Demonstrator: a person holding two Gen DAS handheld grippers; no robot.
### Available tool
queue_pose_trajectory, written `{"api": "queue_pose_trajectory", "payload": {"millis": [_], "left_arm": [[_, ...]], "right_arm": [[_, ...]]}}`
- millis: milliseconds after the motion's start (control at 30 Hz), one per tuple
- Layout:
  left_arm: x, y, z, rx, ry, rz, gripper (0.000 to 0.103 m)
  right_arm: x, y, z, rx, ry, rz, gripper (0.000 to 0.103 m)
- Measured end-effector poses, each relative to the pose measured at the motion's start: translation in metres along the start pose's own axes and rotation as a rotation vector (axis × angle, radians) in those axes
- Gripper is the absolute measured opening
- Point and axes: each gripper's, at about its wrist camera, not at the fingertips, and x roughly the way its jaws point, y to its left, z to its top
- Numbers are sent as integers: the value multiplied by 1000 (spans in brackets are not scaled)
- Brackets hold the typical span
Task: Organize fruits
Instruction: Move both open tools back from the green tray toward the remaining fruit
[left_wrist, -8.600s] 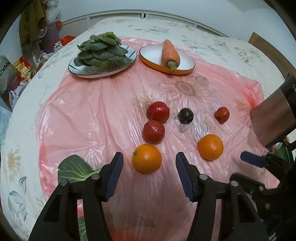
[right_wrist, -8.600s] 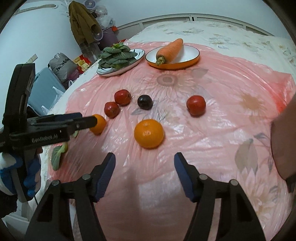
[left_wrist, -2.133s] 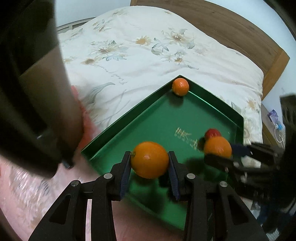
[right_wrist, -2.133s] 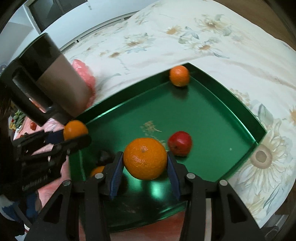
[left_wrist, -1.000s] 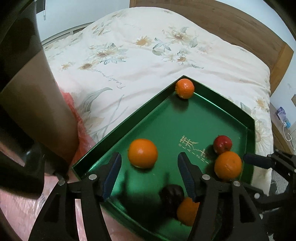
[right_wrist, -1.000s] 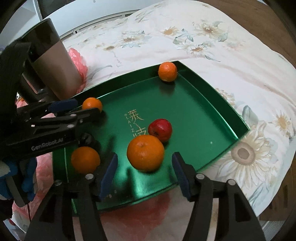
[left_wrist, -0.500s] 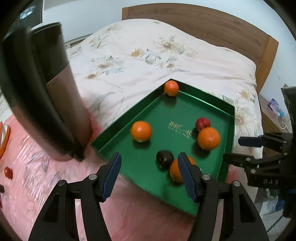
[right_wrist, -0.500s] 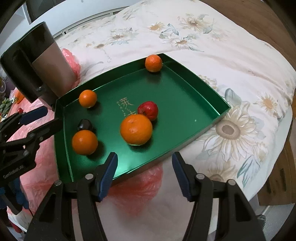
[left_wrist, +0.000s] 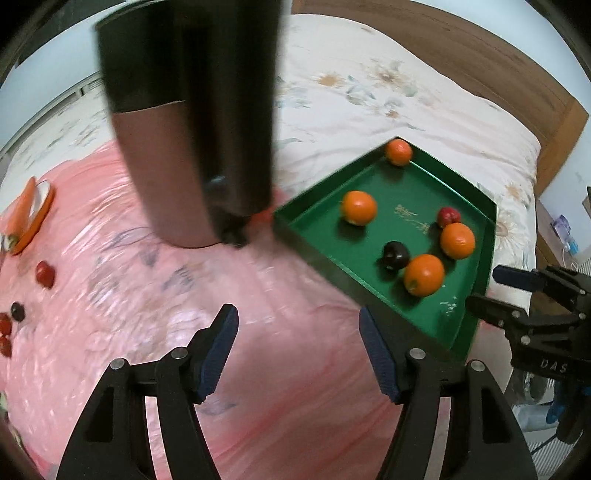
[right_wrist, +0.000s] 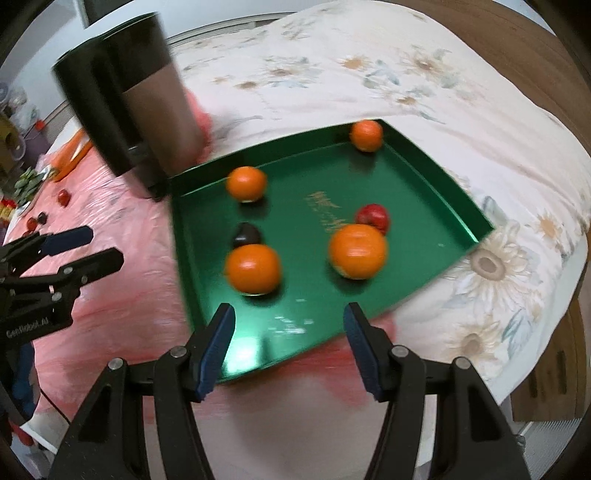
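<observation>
A green tray (left_wrist: 484, 258) (right_wrist: 436, 177) lies on the bed. It holds several oranges, among them one at its far corner (left_wrist: 398, 152) (right_wrist: 365, 135), a red fruit (left_wrist: 448, 216) (right_wrist: 373, 218) and a dark plum (left_wrist: 395, 254) (right_wrist: 246, 233). My left gripper (left_wrist: 297, 350) is open and empty over the pink plastic sheet (left_wrist: 184, 295), left of the tray. My right gripper (right_wrist: 290, 347) is open and empty at the tray's near edge. Small red fruits (left_wrist: 45, 274) (right_wrist: 63, 196) and a dark one (left_wrist: 17, 311) lie on the sheet far left.
A tall dark and copper cylinder (left_wrist: 192, 122) (right_wrist: 144, 92) stands on the sheet beside the tray's left corner. An orange plate with a carrot (left_wrist: 31, 206) (right_wrist: 70, 155) lies far left. A wooden headboard (left_wrist: 517, 85) edges the bed.
Both grippers have let go of their oranges, which now lie in the tray. Both have pulled back; the left one has swung left toward the pink sheet.
</observation>
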Motion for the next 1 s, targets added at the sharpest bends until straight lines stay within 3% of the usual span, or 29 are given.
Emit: {"api": "queue_pose_trajectory", "payload": {"millis": [300, 1000], "left_arm": [[-26, 47, -20, -56, 1, 56, 62], [-71, 183, -84, -295, 0, 219, 62]], "right_arm": [[0, 57, 1, -63, 5, 91, 91], [19, 214, 16, -291, 42, 297, 91]]}}
